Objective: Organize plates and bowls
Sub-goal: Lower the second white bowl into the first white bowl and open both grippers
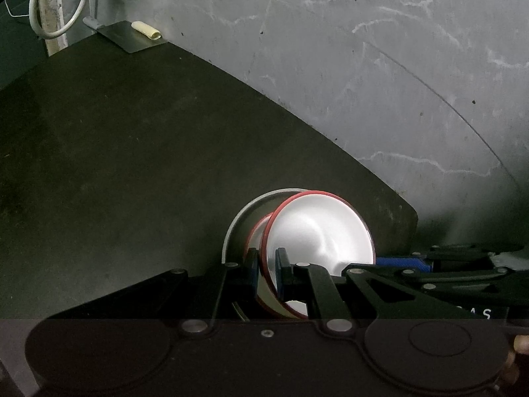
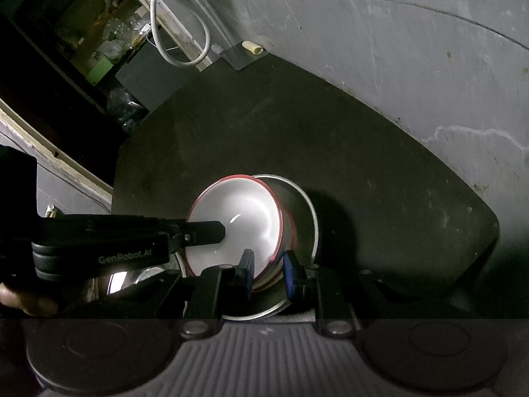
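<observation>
On a dark table point(image 2: 363, 165) beside a grey wall point(image 1: 363, 66), white red-rimmed bowls point(image 2: 238, 211) sit nested, tilted, on a metal plate point(image 2: 307, 211). Left gripper point(image 1: 267, 264) clamps the top bowl's rim between its blue pads. Right gripper point(image 2: 267, 273) pinches the opposite rim, seemingly over two stacked bowls, though shadow blurs this.

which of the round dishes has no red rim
The grey metal plate at the bottom; the white bowls stacked on it, gripped by both grippers, are red-rimmed.
</observation>
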